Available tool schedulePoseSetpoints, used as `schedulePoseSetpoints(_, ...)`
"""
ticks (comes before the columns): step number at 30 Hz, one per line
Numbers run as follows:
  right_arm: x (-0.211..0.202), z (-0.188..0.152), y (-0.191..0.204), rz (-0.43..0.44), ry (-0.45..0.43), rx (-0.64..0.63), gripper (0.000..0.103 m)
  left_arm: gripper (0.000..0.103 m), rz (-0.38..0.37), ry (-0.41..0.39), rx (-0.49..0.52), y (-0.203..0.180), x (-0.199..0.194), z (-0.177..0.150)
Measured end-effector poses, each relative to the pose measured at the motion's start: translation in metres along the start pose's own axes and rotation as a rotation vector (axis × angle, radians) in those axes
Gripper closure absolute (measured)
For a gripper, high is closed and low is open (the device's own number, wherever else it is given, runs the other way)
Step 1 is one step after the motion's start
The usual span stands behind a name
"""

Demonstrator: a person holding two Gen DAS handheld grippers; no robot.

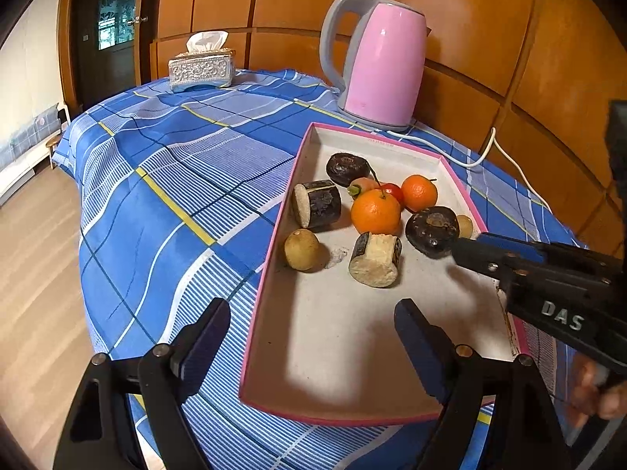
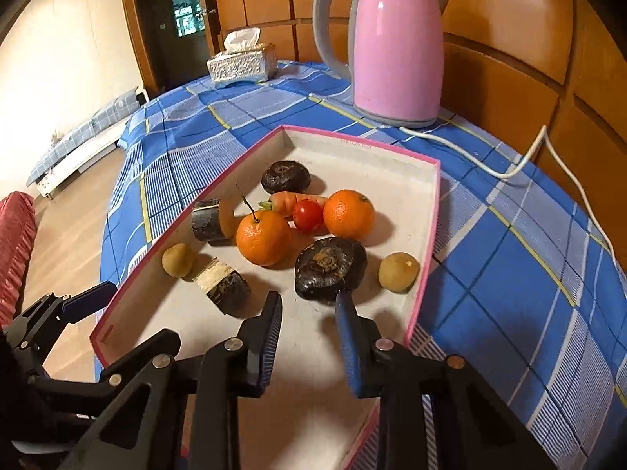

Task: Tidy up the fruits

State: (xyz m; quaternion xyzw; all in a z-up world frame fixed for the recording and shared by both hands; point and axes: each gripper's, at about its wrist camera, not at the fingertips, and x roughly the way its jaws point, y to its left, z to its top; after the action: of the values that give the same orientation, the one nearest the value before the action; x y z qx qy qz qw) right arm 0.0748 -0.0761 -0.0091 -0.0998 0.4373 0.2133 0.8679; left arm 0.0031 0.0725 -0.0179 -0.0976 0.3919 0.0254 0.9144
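**Right gripper** [image 2: 309, 297]: The fingers are drawn in to their narrowest, with only a slim gap between the pads. Nothing is grasped. The tips are lowered into the pink-rimmed tray [image 2: 425, 235]. The nearer dark round fruit [image 2: 331, 266] lies directly ahead of the tips, and the right-hand fingertip is seen at its near edge. Whether contact is made cannot be told.

**Left gripper** [image 1: 313, 309]: The fingers are spread wide and nothing is held. The tray's near left wall passes between them, so that one finger is over the checked tablecloth [image 1: 164, 180] and the other over the tray floor.

**Task items, all inside the tray:**
- Just left of the right gripper's fingertips, a cut dark-skinned piece [image 2: 227, 284] is lying.
- Beyond it, a small tan fruit [image 2: 178, 260] and a second cut piece [image 2: 213, 219] are found by the left wall.
- Ahead of the tips, past the dark fruit, two oranges [image 2: 264, 237] [image 2: 348, 213] are set with a red tomato [image 2: 308, 215] between them and a small carrot [image 2: 290, 200] just behind.
- Farther ahead, a second dark round fruit [image 2: 286, 176] is noted.
- To the right of the tips, another tan fruit [image 2: 398, 272] rests near the right wall.

**Other:** Well beyond the tray, a pink kettle [image 2: 395, 47] and a tissue box [image 2: 243, 64] are standing.
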Motion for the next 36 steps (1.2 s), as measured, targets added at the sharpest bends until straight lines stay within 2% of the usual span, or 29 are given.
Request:
schedulePoseSetpoints(5,-0.018,-0.007,-0.002,-0.039,-0.039,0.032,0.073,0.016,-0.001,-0.011,0.003,-0.001,-0.005,-0.001)
schedulePoseSetpoints(8,-0.028,-0.015,-0.003,-0.066,-0.056,0.057,0.069,0.013,-0.006,-0.024,0.008,-0.002,-0.009,-0.001)
schedulePoseSetpoints(13,-0.042,-0.034,-0.002,-0.154,-0.084,0.093,0.065,0.01,-0.012,-0.044,0.023,-0.006,-0.016,-0.001)
schedulePoseSetpoints(16,-0.05,-0.047,-0.007,-0.186,-0.097,0.161,0.058,0.006,-0.006,-0.056,0.026,-0.006,-0.019,-0.002)
schedulePoseSetpoints(18,-0.053,-0.055,-0.012,-0.214,-0.106,0.203,0.058,0.001,0.002,-0.061,0.035,-0.007,-0.022,-0.002)
schedulePoseSetpoints(21,-0.055,-0.065,-0.019,-0.242,-0.104,0.245,0.058,0.0,0.008,-0.075,0.046,-0.009,-0.025,-0.002)
schedulePoseSetpoints(28,-0.06,-0.07,-0.025,-0.263,-0.107,0.274,0.058,0.0,0.009,-0.083,0.041,-0.008,-0.03,0.001)
schedulePoseSetpoints(36,-0.061,-0.07,-0.019,-0.262,-0.115,0.257,0.058,0.0,0.094,-0.099,0.076,-0.014,-0.032,0.002)
